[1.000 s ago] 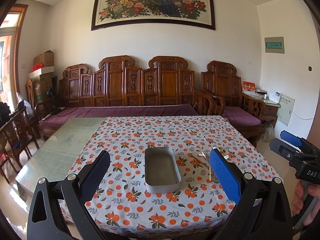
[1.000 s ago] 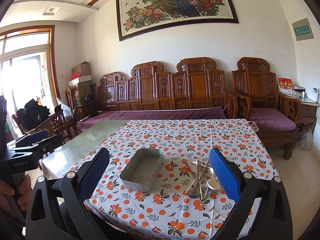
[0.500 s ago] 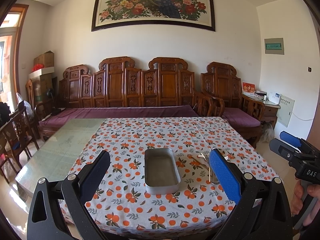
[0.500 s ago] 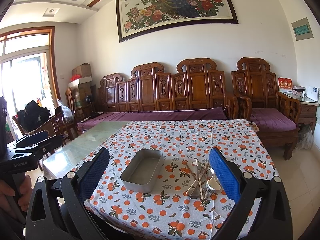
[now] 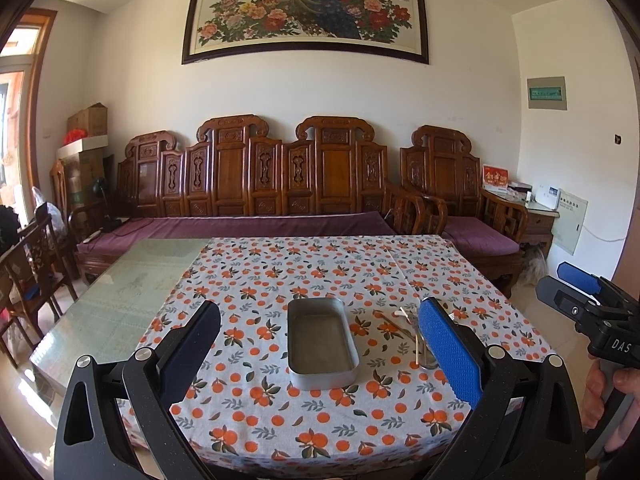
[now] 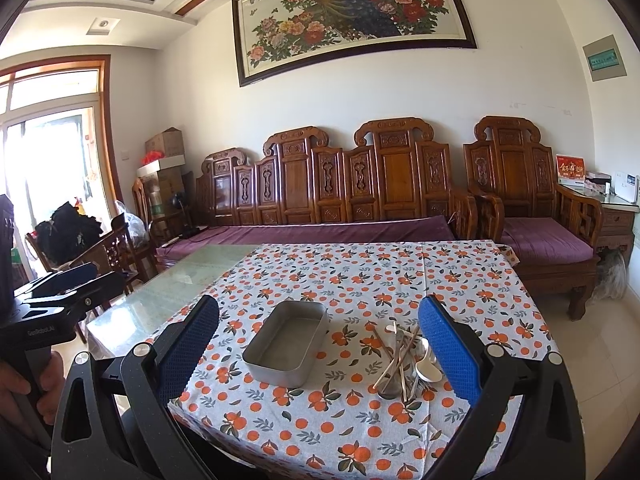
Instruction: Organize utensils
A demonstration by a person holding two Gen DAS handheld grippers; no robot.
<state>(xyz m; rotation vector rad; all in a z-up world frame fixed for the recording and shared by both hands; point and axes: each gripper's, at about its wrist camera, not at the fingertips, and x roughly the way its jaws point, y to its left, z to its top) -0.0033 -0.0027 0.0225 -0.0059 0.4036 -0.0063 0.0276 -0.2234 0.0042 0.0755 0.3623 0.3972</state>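
Observation:
An empty grey metal tray [image 5: 322, 340] [image 6: 286, 344] lies on the orange-patterned tablecloth. To its right sits a heap of utensils [image 6: 404, 354]: wooden chopsticks, metal spoons and a white spoon [image 6: 428, 370]. In the left wrist view part of the heap of utensils [image 5: 412, 336] hides behind my right finger. My left gripper [image 5: 320, 344] is open, held above the table's near edge, with the tray framed between its fingers. My right gripper [image 6: 320, 344] is open too, empty, short of the tray and heap. Each gripper also shows at the edge of the other's view, the right gripper [image 5: 576, 296] and the left gripper [image 6: 68, 284].
The table [image 5: 120, 300] has a bare glass top on its left half. A carved wooden sofa [image 5: 280, 200] with purple cushions runs behind it, with an armchair [image 5: 472, 216] at the right. Wooden chairs [image 5: 36, 264] stand at the left. A hand [image 5: 616, 396] holds the right gripper's handle.
Both views have risen and edged back very slightly; the tray and utensils lie where they were. Both grippers stay open.

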